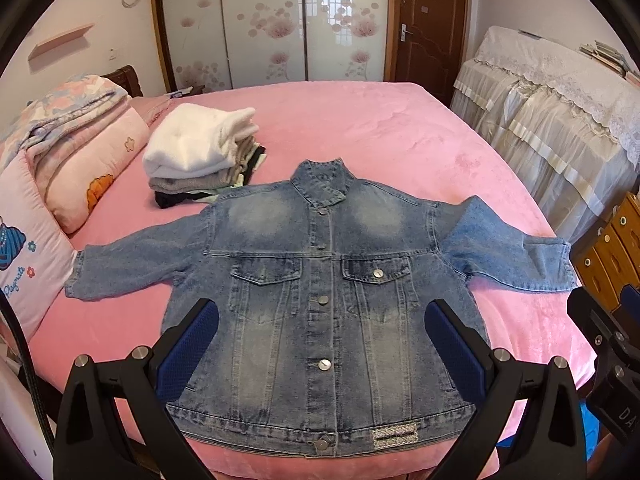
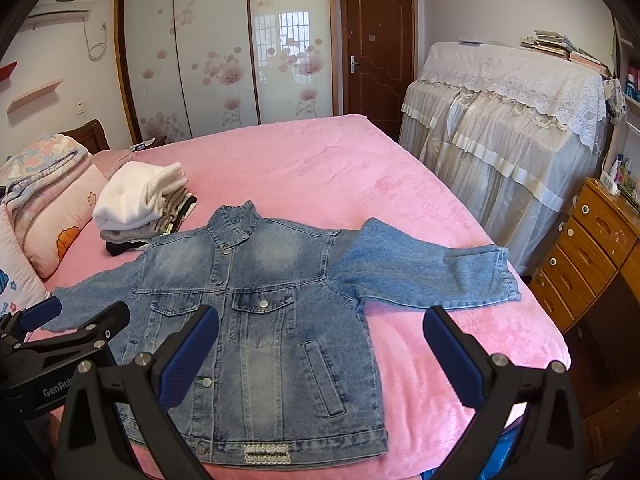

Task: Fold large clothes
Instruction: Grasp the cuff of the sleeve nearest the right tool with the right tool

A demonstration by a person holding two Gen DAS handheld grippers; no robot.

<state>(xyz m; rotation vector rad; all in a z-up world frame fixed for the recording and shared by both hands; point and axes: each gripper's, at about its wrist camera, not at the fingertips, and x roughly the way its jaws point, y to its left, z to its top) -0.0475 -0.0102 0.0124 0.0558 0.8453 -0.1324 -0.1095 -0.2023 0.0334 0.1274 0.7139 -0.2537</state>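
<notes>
Jacket: denim jacket [image 1: 320, 300] lies flat, buttoned, front up, at the frame's centre on the pink bed [image 1: 380, 128], sleeves spread.
Left gripper [image 1: 320, 344]: jaws wide apart, empty, above the jacket's hem.
Right gripper [image 2: 320, 344]: spread, empty.
Stack: folded clothes [image 1: 200, 152] upper left.

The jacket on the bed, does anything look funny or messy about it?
Not really. The denim jacket lies flat and buttoned on the pink bed, sleeves spread wide. Only its right-side sleeve cuff looks a bit rumpled. Both grippers are open above it.
</notes>
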